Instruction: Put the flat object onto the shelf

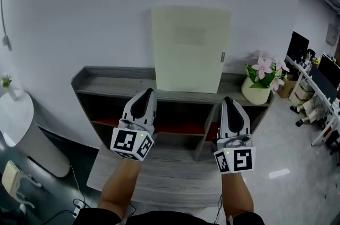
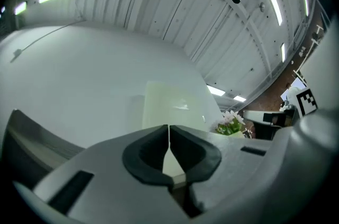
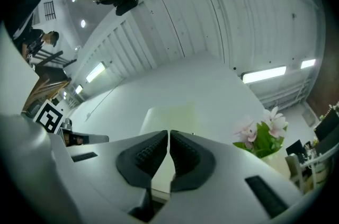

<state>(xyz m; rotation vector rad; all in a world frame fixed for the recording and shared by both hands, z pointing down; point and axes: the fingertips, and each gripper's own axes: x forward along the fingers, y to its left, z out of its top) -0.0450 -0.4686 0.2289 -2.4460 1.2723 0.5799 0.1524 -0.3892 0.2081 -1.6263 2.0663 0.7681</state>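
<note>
Head view: a grey wood-grain shelf (image 1: 114, 80) with open compartments stands against a plain white wall (image 1: 79, 6). On the shelf's top counter (image 1: 106, 83), near its middle, a pale cream rectangular flat panel (image 1: 190, 48) stands upright on its lower edge with its back to the wall. At the shelf's right end sits a cream pot (image 1: 256, 92) of pink flowers (image 1: 264, 68), near the panel but apart from it. The left gripper (image 1: 149, 92) and the right gripper (image 1: 228, 99) hang in front of the shelf's upper compartments, one below each lower corner of the panel; neither touches it.

Left gripper view: the black-padded jaws are closed to a hairline slit with nothing between them. Beyond them the panel (image 2: 169, 109) rises on the shelf (image 2: 32, 138), with the flowers (image 2: 230, 123) towards the shelf's right end.

Right gripper view: these ribbed jaws are likewise pressed together and empty. The panel (image 3: 169, 119) shows above them and the flowers (image 3: 262, 133) to its right.

The flat object already stands on the shelf and both grippers are free of it, so the placing itself looks done — the step in hand seems to be the let-go and a check. The next move likely calls only for drawing both grippers away from the shelf front without brushing the panel's lower edge. It stands nearly vertical, so a nudge might slide or tip it.
</note>
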